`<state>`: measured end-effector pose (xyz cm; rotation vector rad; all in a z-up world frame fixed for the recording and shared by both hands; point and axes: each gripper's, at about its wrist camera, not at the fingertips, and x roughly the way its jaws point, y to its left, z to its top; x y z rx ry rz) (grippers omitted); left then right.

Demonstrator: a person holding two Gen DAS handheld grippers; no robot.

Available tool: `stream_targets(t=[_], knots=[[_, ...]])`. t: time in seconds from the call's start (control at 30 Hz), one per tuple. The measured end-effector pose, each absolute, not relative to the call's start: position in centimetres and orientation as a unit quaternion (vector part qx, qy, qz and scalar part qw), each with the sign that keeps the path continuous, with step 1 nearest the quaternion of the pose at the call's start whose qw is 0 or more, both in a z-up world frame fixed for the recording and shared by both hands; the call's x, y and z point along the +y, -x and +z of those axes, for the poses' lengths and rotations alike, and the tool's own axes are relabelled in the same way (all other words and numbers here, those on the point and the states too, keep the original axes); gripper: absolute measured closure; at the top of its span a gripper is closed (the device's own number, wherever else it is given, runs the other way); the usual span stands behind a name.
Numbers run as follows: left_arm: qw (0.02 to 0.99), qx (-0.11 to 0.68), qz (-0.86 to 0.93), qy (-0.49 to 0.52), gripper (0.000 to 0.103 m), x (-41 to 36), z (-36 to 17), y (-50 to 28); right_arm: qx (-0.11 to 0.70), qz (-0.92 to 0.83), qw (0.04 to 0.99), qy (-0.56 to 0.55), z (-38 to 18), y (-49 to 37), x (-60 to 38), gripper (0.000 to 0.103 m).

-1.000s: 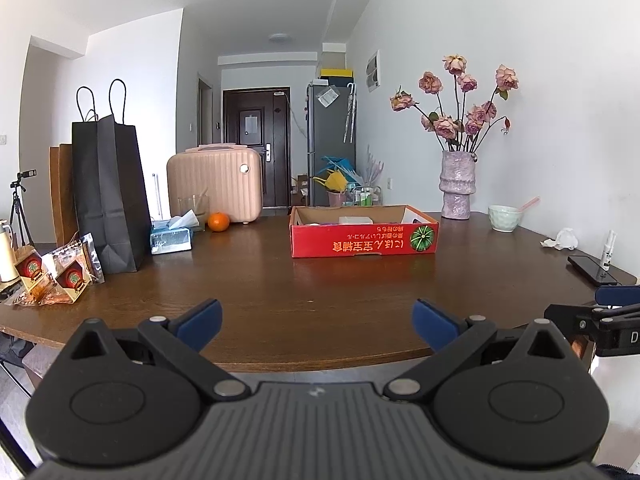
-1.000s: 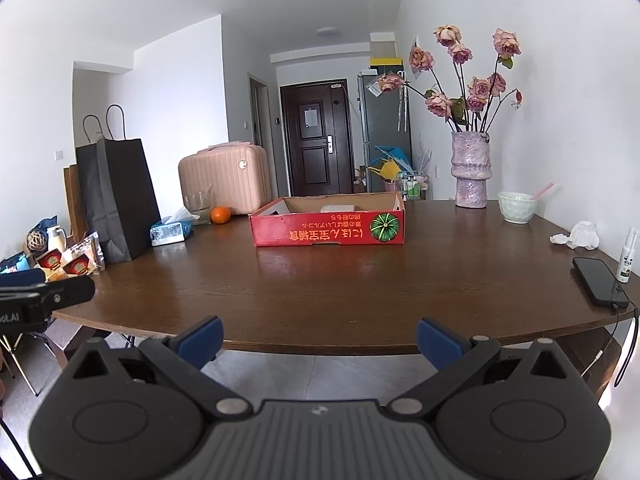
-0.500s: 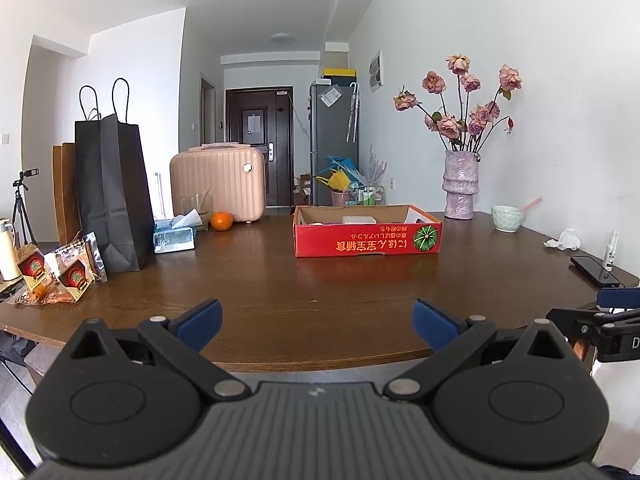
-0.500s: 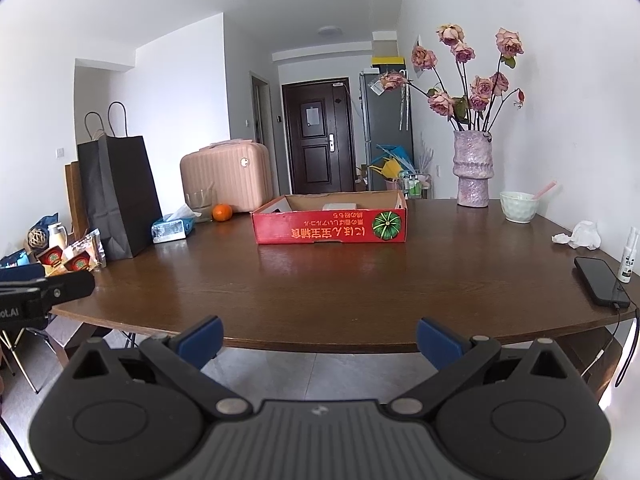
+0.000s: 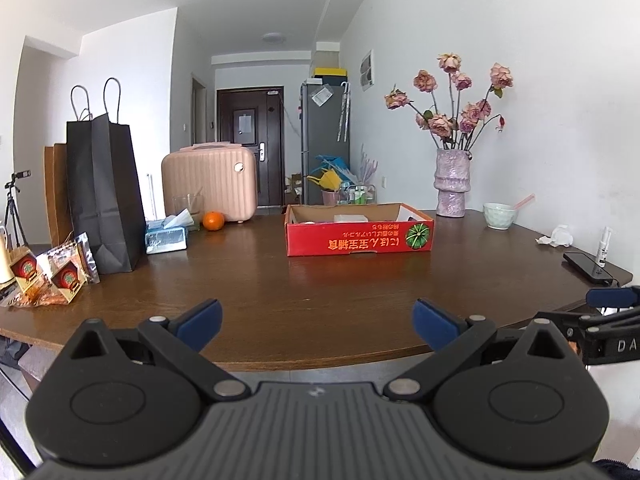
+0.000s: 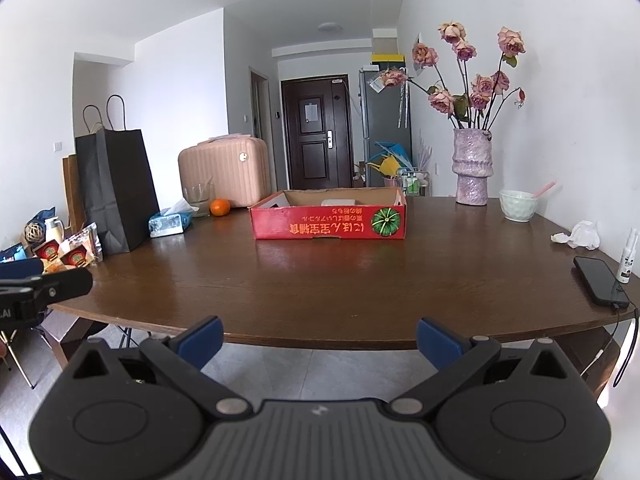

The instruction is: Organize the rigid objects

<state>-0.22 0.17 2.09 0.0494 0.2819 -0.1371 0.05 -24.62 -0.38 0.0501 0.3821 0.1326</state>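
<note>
A: What is the biggest thing we have in front of us?

B: The round brown table (image 5: 280, 280). At its far left stands the black paper bag (image 5: 105, 196), upright, with the pink suitcase (image 5: 210, 182) behind the table edge further along.

A: And the thing we are meant to sort into?

B: The red cardboard box (image 5: 358, 238) sits toward the far middle of the table, its printed long side facing us. We see a pale flat item (image 6: 338, 202) lying inside it, but we cannot tell what it is.

A: What else lies around?

B: The purple vase (image 6: 472, 168) of dried roses is at the far right by the wall, with the pale green bowl (image 6: 518, 205) near it. The tissue box (image 5: 166, 236) rests just beside the bag, the orange (image 5: 213, 220) a little behind it. The snack packets (image 5: 60, 274) are at the left edge, the black phone (image 6: 600, 286) at the right edge, and the small spray bottle (image 6: 627, 256) just beside the phone.

A: How do our grippers stand?

B: Our left gripper (image 5: 316, 320) has its blue-tipped jaws spread wide with nothing between them, over the near edge of the table. Our right gripper (image 6: 318, 338) is likewise spread wide and holds nothing, just short of the table's near rim.
</note>
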Motion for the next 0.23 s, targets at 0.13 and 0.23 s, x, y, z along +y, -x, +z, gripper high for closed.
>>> stream_targets(t=[0.13,0.23], knots=[[0.987,0.151,-0.059,-0.021,0.0,0.24,1.74,-0.1,0.192,0.067,0.979,-0.024,-0.51,-0.13,-24.53,0.0],[0.986,0.142,-0.074,-0.034,0.0,0.1,1.49,0.24,0.191,0.065,0.979,-0.027,-0.56,-0.09,-24.69,0.0]])
